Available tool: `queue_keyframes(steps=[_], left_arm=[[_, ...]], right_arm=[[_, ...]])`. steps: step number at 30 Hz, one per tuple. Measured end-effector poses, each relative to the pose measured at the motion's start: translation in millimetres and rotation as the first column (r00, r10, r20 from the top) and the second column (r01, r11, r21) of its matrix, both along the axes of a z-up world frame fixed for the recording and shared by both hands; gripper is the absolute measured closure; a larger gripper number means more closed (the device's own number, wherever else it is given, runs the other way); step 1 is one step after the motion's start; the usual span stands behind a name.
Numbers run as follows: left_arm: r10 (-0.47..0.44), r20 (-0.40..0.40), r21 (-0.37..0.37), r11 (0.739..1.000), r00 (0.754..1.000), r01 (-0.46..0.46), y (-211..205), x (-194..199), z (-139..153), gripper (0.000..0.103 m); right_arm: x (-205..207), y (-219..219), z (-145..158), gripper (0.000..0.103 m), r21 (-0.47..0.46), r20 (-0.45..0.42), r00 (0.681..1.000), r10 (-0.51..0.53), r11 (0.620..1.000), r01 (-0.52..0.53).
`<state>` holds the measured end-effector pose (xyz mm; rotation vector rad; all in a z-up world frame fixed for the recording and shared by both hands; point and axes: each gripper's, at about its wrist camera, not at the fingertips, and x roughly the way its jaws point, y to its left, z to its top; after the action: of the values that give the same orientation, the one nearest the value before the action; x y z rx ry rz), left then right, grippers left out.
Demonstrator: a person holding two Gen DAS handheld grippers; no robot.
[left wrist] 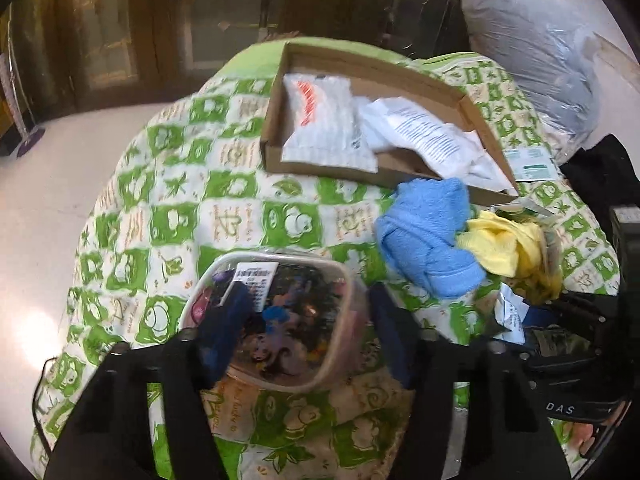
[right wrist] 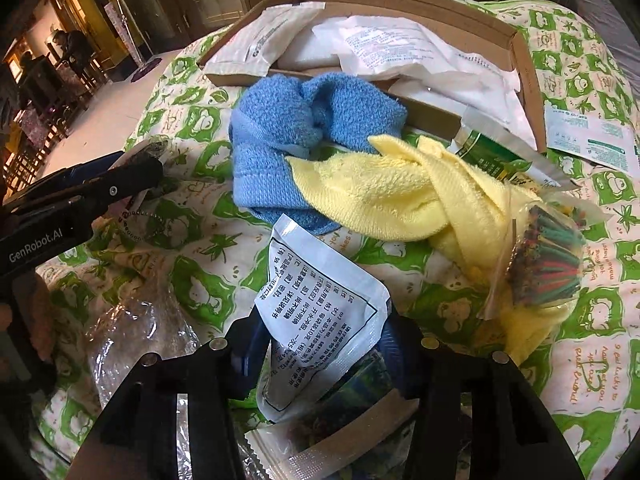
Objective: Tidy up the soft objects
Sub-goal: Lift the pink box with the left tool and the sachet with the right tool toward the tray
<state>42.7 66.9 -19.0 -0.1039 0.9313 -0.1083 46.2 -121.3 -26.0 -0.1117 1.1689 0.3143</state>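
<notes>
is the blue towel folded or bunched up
Bunched up: the blue towel lies crumpled and twisted on the bedspread, touching the yellow towel, outside the cardboard box.

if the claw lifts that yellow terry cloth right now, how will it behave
The crumpled yellow terry cloth would probably go floppy and drape, since it lies in loose folds. It likely weighs little for its bulk. It overlaps the blue fuzzy towel, and the clear bag of coloured sticks rests on it, so lifting may drag both.

A bed under a green-and-white checked quilt (left wrist: 168,184) stands on a pale glossy floor (left wrist: 48,184); dark wooden glazed doors (left wrist: 224,12) behind; warm-lit room with seated people (right wrist: 68,52) beyond.
</notes>
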Motion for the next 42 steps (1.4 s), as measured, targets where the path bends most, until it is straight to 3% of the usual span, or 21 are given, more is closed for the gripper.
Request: queue_keyframes(steps=[4, 5, 6, 13, 14, 16, 17, 18, 21, 25, 28, 32, 34, 35, 36, 38, 42], left_arm=[[-0.018, 0.038, 0.017, 1.000, 0.999, 0.018, -6.1, -5.4, 13.1, 0.071], [-0.028, 0.032, -0.011, 1.000, 0.999, 0.029, -5.6, -5.2, 14.8, 0.087], [-0.035, 0.022, -0.046, 0.998, 0.999, 0.036, -4.7, -4.4, 15.6, 0.093], [-0.017, 0.040, -0.008, 1.000, 0.999, 0.018, -5.2, -5.7, 21.7, 0.093], [-0.007, 0.039, -0.024, 1.000, 0.999, 0.008, -1.2, -5.2, 22.6, 0.089], [0.038, -0.002, -0.085, 0.996, 0.999, -0.038, 12.4, 0.3, 21.9, 0.054], [0.074, -0.025, -0.117, 0.990, 0.997, -0.077, 20.3, 1.6, 20.6, 0.020], [0.099, -0.030, -0.145, 0.984, 0.995, -0.103, 25.4, -0.4, 19.9, 0.014], [0.147, -0.047, -0.204, 0.967, 0.988, -0.154, 37.6, -2.8, 20.0, 0.014], [0.163, -0.070, -0.122, 0.978, 0.984, -0.171, 31.5, 0.3, 11.0, 0.014], [0.131, -0.134, -0.069, 0.988, 0.982, -0.141, 21.2, 7.8, -6.4, 0.013], [0.114, -0.185, -0.105, 0.985, 0.976, -0.135, 17.7, 14.8, -20.8, 0.011], [0.135, -0.161, -0.116, 0.981, 0.978, -0.154, 20.3, 15.6, -18.5, 0.013], [0.147, -0.151, -0.123, 0.978, 0.978, -0.166, 22.2, 16.8, -17.5, 0.023], [0.157, -0.146, -0.135, 0.975, 0.977, -0.176, 24.1, 18.8, -16.3, 0.045], [0.152, -0.139, -0.188, 0.966, 0.979, -0.176, 26.5, 22.1, -12.8, 0.060], [0.091, -0.092, -0.177, 0.978, 0.992, -0.107, 11.5, 21.4, -0.2, 0.066]], right_arm=[[-3.7, -1.4, 8.4, 0.054, 0.012, 0.015, 1.000, 0.004, 1.000, -0.004], [-4.6, -1.7, 10.9, 0.054, 0.015, 0.019, 1.000, 0.005, 1.000, -0.005], [-5.3, -1.6, 13.0, 0.054, 0.017, 0.022, 1.000, 0.006, 1.000, -0.006], [-8.8, -4.3, 18.5, 0.054, 0.030, 0.025, 1.000, 0.002, 1.000, -0.003], [-8.7, -4.8, 18.6, 0.054, 0.032, 0.024, 1.000, 0.000, 0.999, -0.001], [-8.4, -6.3, 18.3, 0.054, 0.032, 0.023, 1.000, -0.002, 0.999, 0.002], [-7.9, -6.2, 17.8, 0.054, 0.032, 0.022, 1.000, -0.005, 0.999, 0.005], [-7.5, -6.0, 17.6, 0.054, 0.033, 0.022, 1.000, -0.007, 0.999, 0.006], [-7.0, -4.5, 16.6, 0.054, 0.036, 0.020, 1.000, -0.006, 0.999, 0.005], [-5.2, -3.1, 13.4, 0.054, 0.046, 0.012, 1.000, 0.000, 0.999, 0.000], [-3.7, -3.8, 11.4, 0.054, 0.055, 0.007, 1.000, 0.001, 0.998, -0.001], [-1.4, -5.4, 8.5, 0.054, 0.068, 0.000, 1.000, -0.008, 0.998, 0.008], [-1.4, -5.2, 7.2, 0.054, 0.072, -0.004, 1.000, -0.010, 0.997, 0.010], [-1.0, -5.4, 6.4, 0.054, 0.074, -0.005, 1.000, -0.010, 0.997, 0.011], [-0.7, -5.2, 5.3, 0.054, 0.077, -0.007, 1.000, -0.010, 0.997, 0.010], [-0.5, -4.2, 4.5, 0.054, 0.079, -0.008, 1.000, -0.009, 0.997, 0.009], [0.1, -5.2, 5.5, 0.054, 0.084, 0.000, 1.000, -0.016, 0.996, 0.016]])
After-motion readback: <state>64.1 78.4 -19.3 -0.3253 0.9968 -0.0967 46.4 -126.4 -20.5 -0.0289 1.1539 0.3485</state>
